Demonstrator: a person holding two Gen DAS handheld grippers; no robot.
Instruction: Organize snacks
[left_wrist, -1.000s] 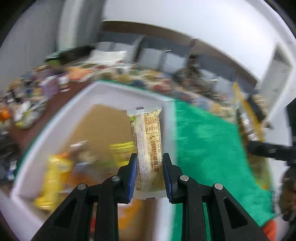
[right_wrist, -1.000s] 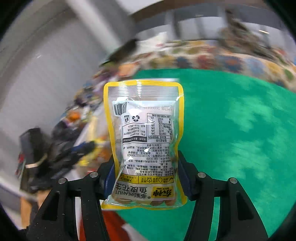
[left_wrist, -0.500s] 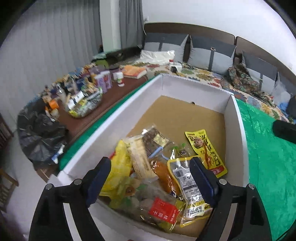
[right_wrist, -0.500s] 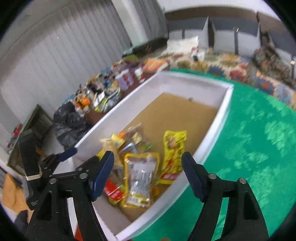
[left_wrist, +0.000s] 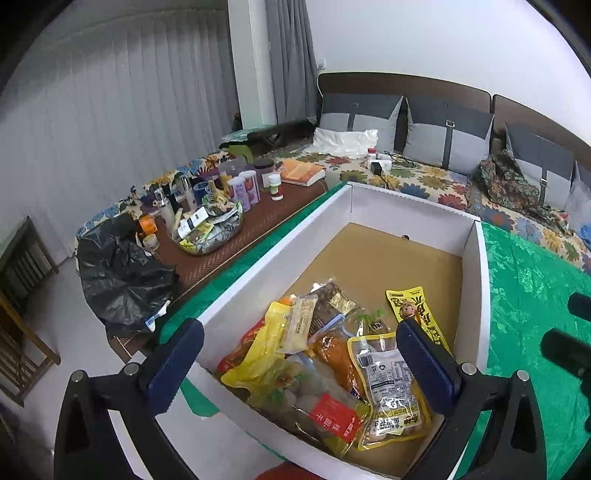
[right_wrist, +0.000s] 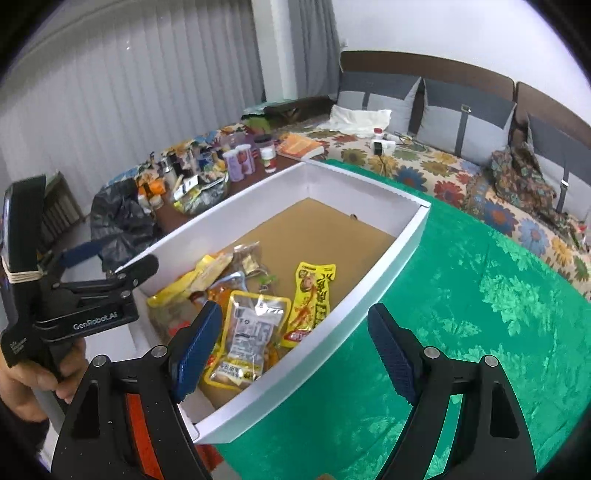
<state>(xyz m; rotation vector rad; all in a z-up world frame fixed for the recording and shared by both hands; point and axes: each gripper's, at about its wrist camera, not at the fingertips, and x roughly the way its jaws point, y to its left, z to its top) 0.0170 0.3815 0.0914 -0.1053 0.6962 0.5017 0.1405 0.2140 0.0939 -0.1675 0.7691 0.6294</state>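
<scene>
Two empty claws, left claw (left_wrist: 301, 360), right claw (right_wrist: 293, 345), one white box (left_wrist: 476, 280)

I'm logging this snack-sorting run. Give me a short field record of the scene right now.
container: white cardboard box with brown floor
surface: green patterned cloth
contents: clear yellow-edged peanut pouch, yellow cartoon-print packet, other wrappers piled at the near end
far end of box: bare
left tool: open, empty, jaws just widened
right tool: open, empty, jaws just widened

This is a home: a sofa (left_wrist: 424, 173) with gray cushions (left_wrist: 445, 134), long curtains (left_wrist: 122, 136), and a low table (left_wrist: 236, 240) full of bottles (left_wrist: 243, 186).
</scene>
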